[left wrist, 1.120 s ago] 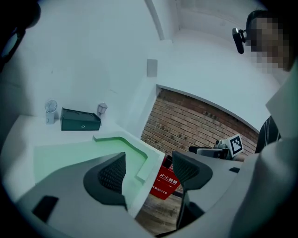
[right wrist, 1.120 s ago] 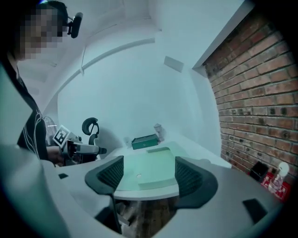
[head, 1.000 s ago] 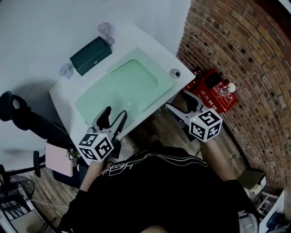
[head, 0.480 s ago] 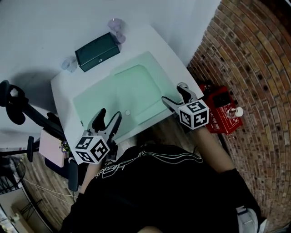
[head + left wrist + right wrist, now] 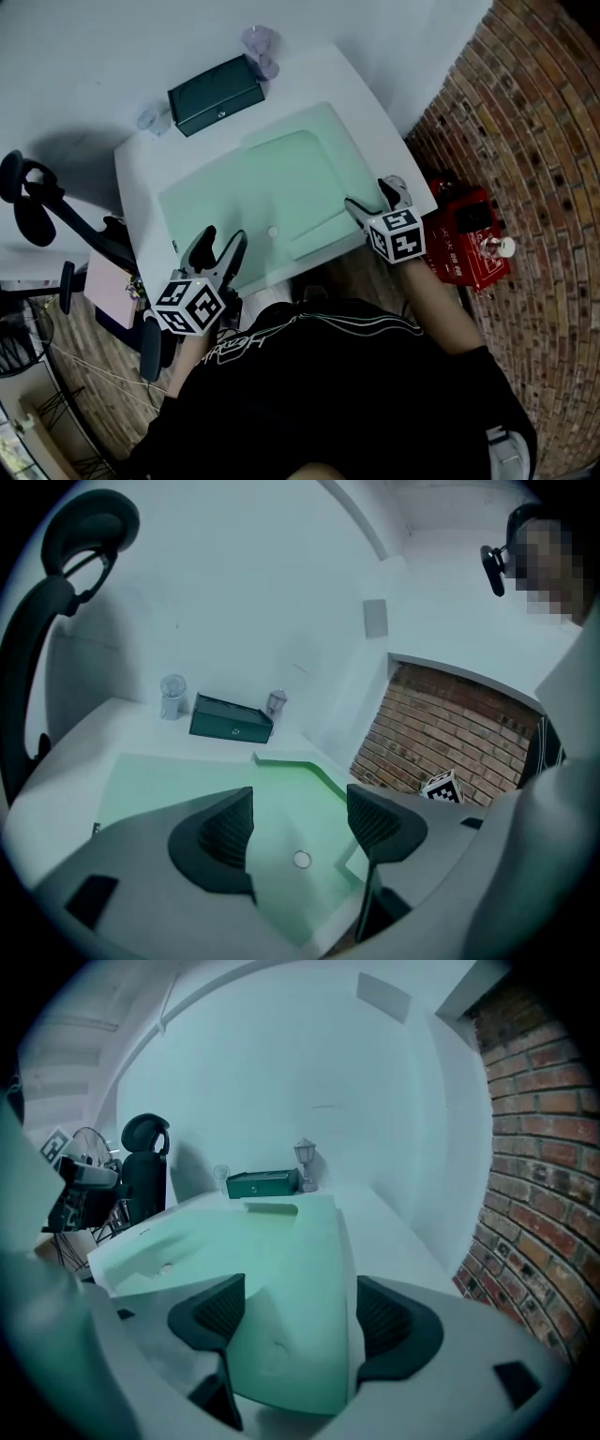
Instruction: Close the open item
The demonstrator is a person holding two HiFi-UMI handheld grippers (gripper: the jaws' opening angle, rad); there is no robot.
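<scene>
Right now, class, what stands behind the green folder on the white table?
A dark green box, a clear cup beside one end, a clear ornament beside the other. Anything behind the box is covered.

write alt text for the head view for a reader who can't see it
Looking down at a white table with a pale green folder lying flat on it. The left gripper and right gripper, both open, sit at its near edge. A dark green box stands at the far edge; a brick wall is on the right.
</scene>
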